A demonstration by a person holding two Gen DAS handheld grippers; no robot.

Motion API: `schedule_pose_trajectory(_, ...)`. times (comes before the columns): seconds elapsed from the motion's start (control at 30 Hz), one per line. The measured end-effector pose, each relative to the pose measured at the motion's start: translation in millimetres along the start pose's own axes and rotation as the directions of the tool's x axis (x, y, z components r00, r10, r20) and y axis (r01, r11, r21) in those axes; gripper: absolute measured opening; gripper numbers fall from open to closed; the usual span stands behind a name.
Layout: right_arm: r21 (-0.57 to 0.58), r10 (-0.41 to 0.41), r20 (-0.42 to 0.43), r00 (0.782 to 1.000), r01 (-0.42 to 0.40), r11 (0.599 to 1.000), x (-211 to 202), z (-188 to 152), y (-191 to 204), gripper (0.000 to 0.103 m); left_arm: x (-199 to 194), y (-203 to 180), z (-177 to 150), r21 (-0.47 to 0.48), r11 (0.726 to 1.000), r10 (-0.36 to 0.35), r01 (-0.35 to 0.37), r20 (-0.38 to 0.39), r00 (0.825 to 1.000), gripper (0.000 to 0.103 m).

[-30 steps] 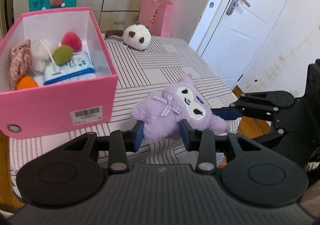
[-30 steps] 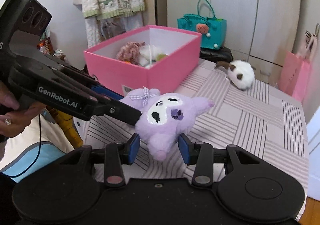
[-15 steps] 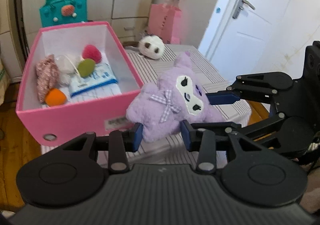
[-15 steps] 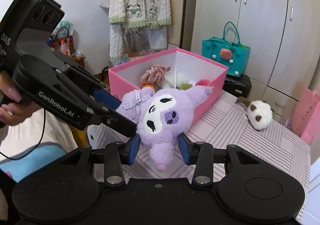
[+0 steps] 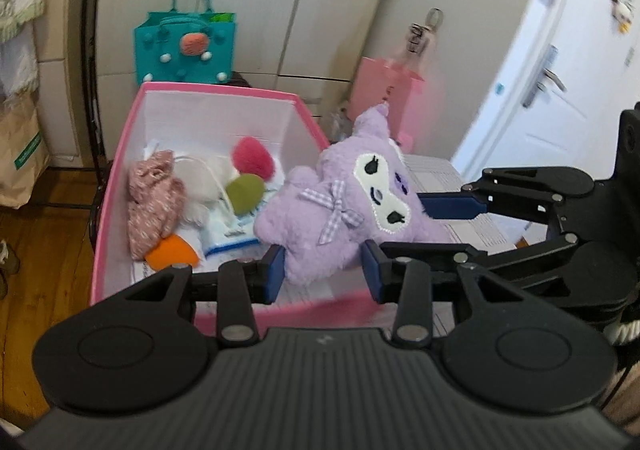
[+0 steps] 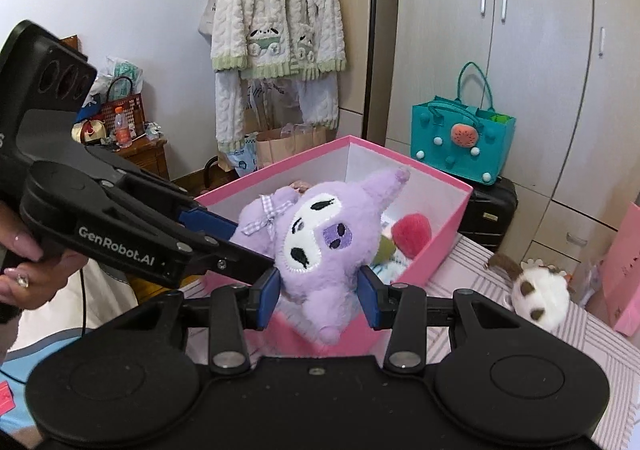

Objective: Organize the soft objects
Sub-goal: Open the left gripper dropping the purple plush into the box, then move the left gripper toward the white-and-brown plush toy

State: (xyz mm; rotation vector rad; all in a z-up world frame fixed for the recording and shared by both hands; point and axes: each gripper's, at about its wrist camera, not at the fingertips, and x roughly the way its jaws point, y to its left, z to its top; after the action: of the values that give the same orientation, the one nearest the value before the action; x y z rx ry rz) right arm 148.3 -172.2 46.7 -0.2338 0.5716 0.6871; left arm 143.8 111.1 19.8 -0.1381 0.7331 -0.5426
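Change: a second ago the plush (image 5: 344,206) hung low over the striped table, with the box off to the side — now both grippers have carried it up and across, so it hangs over the open pink box (image 5: 120,154).
Meaning: the carry looks nearly done; what seems left is to lower the plush and let go inside the box.
Left gripper (image 5: 322,270): jaws pinch the plush's lower body between the blue pads.
Right gripper (image 6: 318,292): jaws pinch the lower end of the plush, one limb dangling below the pads.
Where: above the box's near corner, held in the air by both grippers, not yet resting on the soft items already inside.
Plush: purple and fuzzy, with a white face patch, dark stitched eyes, a checked bow and a pointed ear — it sags a little between the two grips.
Still out: a white plush (image 6: 540,296) lies on the table beside the box.
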Motion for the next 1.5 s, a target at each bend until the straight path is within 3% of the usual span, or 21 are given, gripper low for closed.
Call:
schedule_pose_trajectory(0.3,0.043,0.046,-0.114,0.992,-0.042,0.998,67,17,-17,0.048,46,53,16,-0.122,0.992,0.015,-0.026,-0.095,0.995,0.038)
schedule_pose_trajectory(0.47,0.058,0.074,-0.173,0.982,-0.064,0.996,92,16,-22,0.047,62,67,18,-0.117,0.991,0.051,-0.069,-0.149,0.988,0.037)
schedule_pose_trajectory(0.63,0.053,0.064,-0.181,0.981,-0.055,0.997,91,17,-22,0.047,63,64,16,-0.099,0.993,0.051,-0.064,-0.133,0.990,0.037)
schedule_pose_trajectory(0.73,0.044,0.039,-0.185,0.982,-0.032,0.999,89,16,-21,0.047,62,57,16,-0.059,0.992,0.103,-0.109,-0.098,0.990,0.039)
schedule_pose_trajectory(0.97,0.024,0.049,-0.104,0.993,-0.046,0.999,45,10,-22,0.047,32,25,14,0.060,0.989,0.135,-0.133,-0.030,0.990,0.043)
schedule_pose_trajectory(1.2,0.031,0.057,-0.055,0.997,-0.055,0.998,-9,-2,-16,0.048,-18,-20,12,0.215,0.967,0.134,-0.137,0.029,0.991,0.044)
schedule_pose_trajectory(1.5,0.016,0.043,-0.052,0.998,-0.043,0.999,-72,-20,-3,0.050,-58,-60,-1,0.292,0.954,0.079,-0.071,-0.016,0.997,0.048)
